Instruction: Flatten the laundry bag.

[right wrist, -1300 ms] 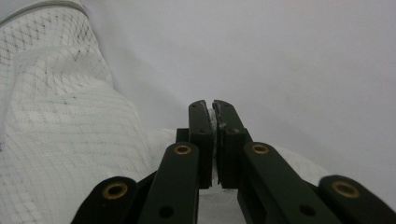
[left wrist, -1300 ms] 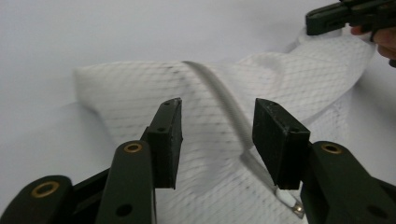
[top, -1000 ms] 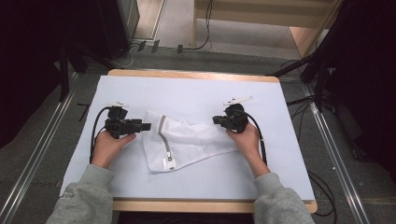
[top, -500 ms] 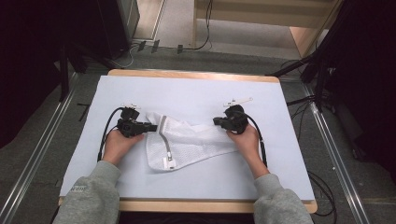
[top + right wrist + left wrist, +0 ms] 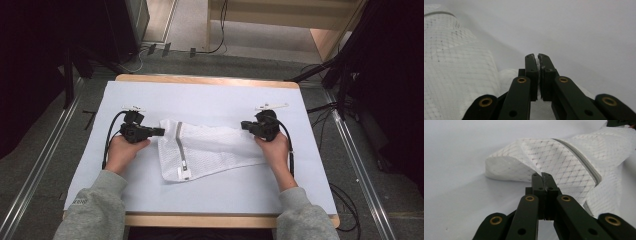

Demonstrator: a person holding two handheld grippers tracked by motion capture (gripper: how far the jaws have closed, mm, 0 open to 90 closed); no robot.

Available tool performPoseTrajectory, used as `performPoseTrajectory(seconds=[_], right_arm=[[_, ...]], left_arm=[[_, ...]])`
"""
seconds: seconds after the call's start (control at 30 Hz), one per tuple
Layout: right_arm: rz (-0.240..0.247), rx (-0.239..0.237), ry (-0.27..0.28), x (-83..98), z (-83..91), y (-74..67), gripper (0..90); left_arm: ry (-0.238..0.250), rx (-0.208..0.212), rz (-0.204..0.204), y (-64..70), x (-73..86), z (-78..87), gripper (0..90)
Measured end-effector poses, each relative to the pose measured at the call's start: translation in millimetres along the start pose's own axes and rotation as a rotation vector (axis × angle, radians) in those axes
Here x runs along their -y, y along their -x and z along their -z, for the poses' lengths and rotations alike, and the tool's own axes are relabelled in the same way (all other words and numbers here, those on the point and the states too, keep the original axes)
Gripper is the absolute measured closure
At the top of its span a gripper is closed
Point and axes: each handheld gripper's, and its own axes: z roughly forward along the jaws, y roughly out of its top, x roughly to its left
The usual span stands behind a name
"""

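High view: a white mesh laundry bag [image 5: 210, 150] with a grey zipper [image 5: 179, 145] lies crumpled near the middle of the bench [image 5: 215, 97], which is covered in a pale sheet. The person's left tool [image 5: 159, 132] points at the bag's upper left corner and touches its edge; the right tool [image 5: 245, 126] sits at the bag's upper right corner. Both hands rest on the bench, and each tool's cable loops back beside the forearm.

Left gripper view: the 2 black jaws of the left tool [image 5: 541, 175] have just been closing and now stand pressed together, with a fold of the mesh bag [image 5: 564, 160] pinched at their tips. The fabric rises in a soft ridge just past the tips, and the zipper [image 5: 580, 160] runs diagonally across it to the right.

Right gripper view: the right tool [image 5: 536, 57] is clenched too, with a thin sliver of white cloth showing between its jaws, so it is grasping the bag's edge. The rest of the bag [image 5: 456, 62] spreads away to the left, lying on the bench.

Judging by this, the step in hand is securing both upper corners, and that grip looks complete. The next move probably calls for drawing the 2 tools apart and lifting slightly, keeping both clamped, so the bag pulls taut and can be laid out flat without the thin mesh slipping free.
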Motion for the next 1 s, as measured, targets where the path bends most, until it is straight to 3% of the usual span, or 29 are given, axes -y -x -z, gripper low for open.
performPoseTrajectory(seconds=[0.07,0.17,0.27,0.47,0.63,0.73,0.83,1.0], right_arm=[[-0.004,0.008,0.019,-0.6,8.3,4.5,88.4],[-0.016,0.034,0.043,-0.1,19.7,11.9,88.4],[-0.043,0.049,0.053,3.5,29.5,20.4,88.4],[-0.062,0.062,0.047,17.9,44.0,29.0,88.4],[-0.065,0.062,-0.003,30.9,41.6,29.8,88.1],[-0.046,0.077,-0.037,35.5,37.0,30.3,88.0],[-0.061,0.074,-0.058,37.4,31.4,33.8,87.8],[-0.066,0.060,-0.045,31.5,25.8,34.6,87.7]], left_arm=[[0.007,0.021,0.002,2.5,-0.5,6.1,90.0],[0.014,0.016,-0.005,7.4,2.1,14.4,90.0],[0.022,0.043,0.015,11.1,10.5,22.7,90.0],[-0.032,0.063,0.026,18.0,37.0,29.6,90.0],[-0.042,0.060,0.016,24.4,48.2,32.4,90.0],[-0.074,0.064,0.005,27.6,54.7,28.2,90.0],[-0.107,0.065,-0.007,32.3,59.8,24.1,90.0],[-0.105,0.061,-0.030,37.1,62.0,26.6,90.0]])
